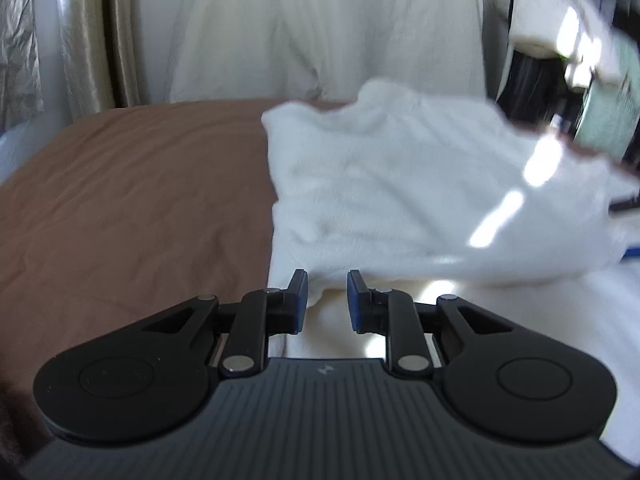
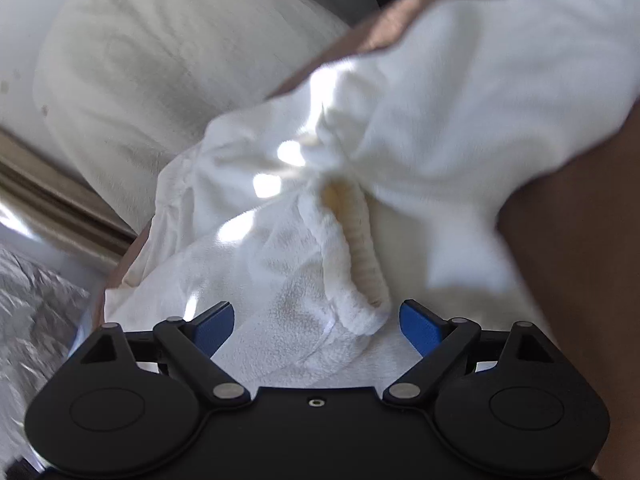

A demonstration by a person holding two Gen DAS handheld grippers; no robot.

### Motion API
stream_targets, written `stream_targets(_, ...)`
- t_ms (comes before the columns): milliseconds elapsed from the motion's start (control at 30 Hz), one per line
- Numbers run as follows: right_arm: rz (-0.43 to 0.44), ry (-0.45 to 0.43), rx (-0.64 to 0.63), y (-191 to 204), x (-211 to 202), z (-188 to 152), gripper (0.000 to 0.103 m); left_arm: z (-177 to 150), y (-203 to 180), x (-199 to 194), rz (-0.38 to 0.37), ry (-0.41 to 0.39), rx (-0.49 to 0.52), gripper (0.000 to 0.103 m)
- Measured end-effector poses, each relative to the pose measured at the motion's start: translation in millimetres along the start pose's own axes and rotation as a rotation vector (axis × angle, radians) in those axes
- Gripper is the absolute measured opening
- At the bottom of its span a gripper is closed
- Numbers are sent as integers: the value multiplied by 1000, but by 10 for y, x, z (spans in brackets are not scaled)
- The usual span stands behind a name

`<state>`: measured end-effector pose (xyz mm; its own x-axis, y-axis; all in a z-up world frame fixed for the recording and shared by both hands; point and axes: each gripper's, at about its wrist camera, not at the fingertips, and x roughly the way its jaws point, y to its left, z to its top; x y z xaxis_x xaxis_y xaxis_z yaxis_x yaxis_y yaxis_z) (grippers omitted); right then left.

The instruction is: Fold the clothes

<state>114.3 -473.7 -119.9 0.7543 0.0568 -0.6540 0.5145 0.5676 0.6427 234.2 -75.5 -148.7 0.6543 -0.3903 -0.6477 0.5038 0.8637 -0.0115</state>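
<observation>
A white fleece garment (image 1: pixel 400 184) lies bunched on the brown bedsheet (image 1: pixel 140 200). My left gripper (image 1: pixel 327 296) sits at its near edge, blue pads a narrow gap apart, with cloth showing below the gap and nothing pinched. The right gripper (image 1: pixel 592 100) shows blurred at the upper right of the left wrist view, above the garment's far side. In the right wrist view, the right gripper (image 2: pixel 318 322) is wide open over the garment (image 2: pixel 440 100). A ribbed cuff or hem (image 2: pixel 360 240) runs between its fingers, untouched by either pad.
A large cream pillow (image 1: pixel 320 28) stands at the bed's head behind the garment, also seen as the pillow (image 2: pixel 160 60). Beige curtains (image 1: pixel 100 32) hang at the left. Bare brown sheet (image 2: pixel 580 240) spreads to the right of the garment.
</observation>
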Motion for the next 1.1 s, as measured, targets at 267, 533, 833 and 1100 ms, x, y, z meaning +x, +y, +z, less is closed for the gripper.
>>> stream_targets(267, -18, -115, -460, 964, -10, 222, 17, -30, 106, 146, 41, 119, -67, 21)
stream_targets(533, -192, -194, -668, 1174, -44, 491, 21, -12, 64, 129, 15, 152, -70, 19)
stream_targets(833, -344, -147, -625, 593, 25, 136, 60, 28, 53, 42, 0, 171, -49, 22)
stream_targets(1100, -276, -145, -583, 366, -495, 43, 60, 268, 103, -400, -100, 22, -52, 22)
